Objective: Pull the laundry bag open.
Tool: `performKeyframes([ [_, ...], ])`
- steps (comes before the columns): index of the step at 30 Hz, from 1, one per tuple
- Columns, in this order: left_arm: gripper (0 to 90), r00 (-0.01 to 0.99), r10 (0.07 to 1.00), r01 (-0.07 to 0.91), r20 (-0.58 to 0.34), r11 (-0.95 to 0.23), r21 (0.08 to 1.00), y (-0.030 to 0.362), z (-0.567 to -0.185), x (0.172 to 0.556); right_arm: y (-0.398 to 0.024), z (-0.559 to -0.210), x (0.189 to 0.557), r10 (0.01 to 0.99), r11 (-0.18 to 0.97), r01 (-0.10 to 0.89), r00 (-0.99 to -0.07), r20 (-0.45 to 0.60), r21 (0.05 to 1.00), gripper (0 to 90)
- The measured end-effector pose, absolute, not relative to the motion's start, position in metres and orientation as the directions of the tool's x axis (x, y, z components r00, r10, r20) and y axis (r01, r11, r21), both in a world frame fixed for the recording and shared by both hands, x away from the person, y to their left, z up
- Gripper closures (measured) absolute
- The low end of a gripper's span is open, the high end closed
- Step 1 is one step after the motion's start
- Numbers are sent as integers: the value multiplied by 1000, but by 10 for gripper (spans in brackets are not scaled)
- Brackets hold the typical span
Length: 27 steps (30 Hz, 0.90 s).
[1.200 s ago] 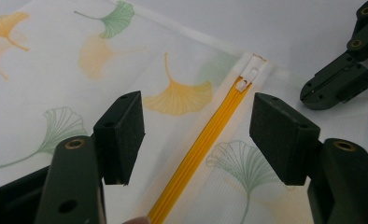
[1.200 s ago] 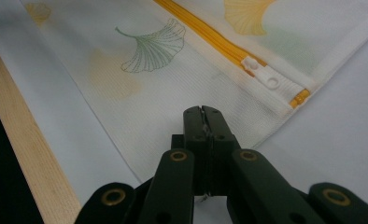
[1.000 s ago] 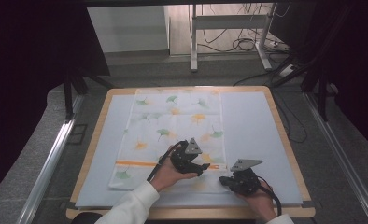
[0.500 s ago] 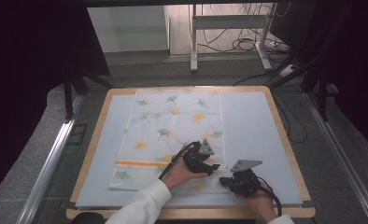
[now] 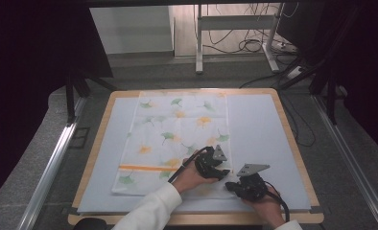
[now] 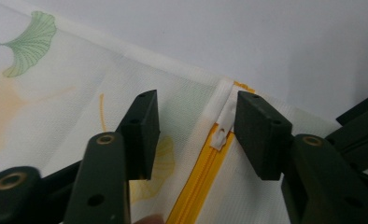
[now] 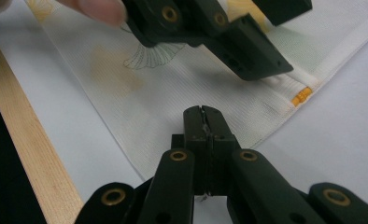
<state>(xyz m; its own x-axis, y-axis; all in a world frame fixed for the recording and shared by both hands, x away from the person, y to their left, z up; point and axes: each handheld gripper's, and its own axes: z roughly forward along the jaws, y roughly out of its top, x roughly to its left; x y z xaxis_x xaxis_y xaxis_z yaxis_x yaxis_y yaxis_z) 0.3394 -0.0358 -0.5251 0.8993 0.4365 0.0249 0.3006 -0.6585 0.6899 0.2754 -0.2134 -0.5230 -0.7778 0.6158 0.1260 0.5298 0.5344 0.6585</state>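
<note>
A white cloth cover (image 5: 177, 134) printed with green and yellow ginkgo leaves lies flat on the table. A yellow zipper (image 5: 146, 168) runs along its near end. My left gripper (image 5: 224, 171) sits at the zipper's right end. Its jaws (image 6: 198, 130) stand either side of the white zipper pull (image 6: 219, 138) without pressing on it, and they have just been closing. My right gripper (image 5: 231, 185) rests at the cover's near right corner, its jaws (image 7: 203, 122) shut on the fabric's edge (image 7: 163, 116). The left gripper (image 7: 247, 51) hangs just beyond them.
A pale blue mat (image 5: 264, 129) covers the wooden-rimmed table (image 5: 292, 143). The wooden rim (image 7: 28, 140) runs close beside my right gripper. Bare mat lies to the right of the cover. Cables and a metal stand (image 5: 235, 28) are on the floor beyond the table.
My left gripper has slid right along the zipper toward the cover's right edge, ending close to the right gripper. The right hand has stayed put.
</note>
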Motion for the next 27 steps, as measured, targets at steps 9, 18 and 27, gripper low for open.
performKeyframes([
  [9, 697, 910, 414, 311, -13, -662, 682, -42, -523, 340, -214, -523, 276, 612, 535, 530, -780, 130, 658, 889],
  [18, 829, 895, 442, 361, -63, -633, 685, -41, -523, 341, -213, -523, 276, 611, 539, 526, -782, 124, 658, 888],
  [27, 846, 890, 454, 362, -55, -626, 690, -42, -523, 338, -213, -523, 276, 610, 541, 523, -783, 121, 659, 888],
])
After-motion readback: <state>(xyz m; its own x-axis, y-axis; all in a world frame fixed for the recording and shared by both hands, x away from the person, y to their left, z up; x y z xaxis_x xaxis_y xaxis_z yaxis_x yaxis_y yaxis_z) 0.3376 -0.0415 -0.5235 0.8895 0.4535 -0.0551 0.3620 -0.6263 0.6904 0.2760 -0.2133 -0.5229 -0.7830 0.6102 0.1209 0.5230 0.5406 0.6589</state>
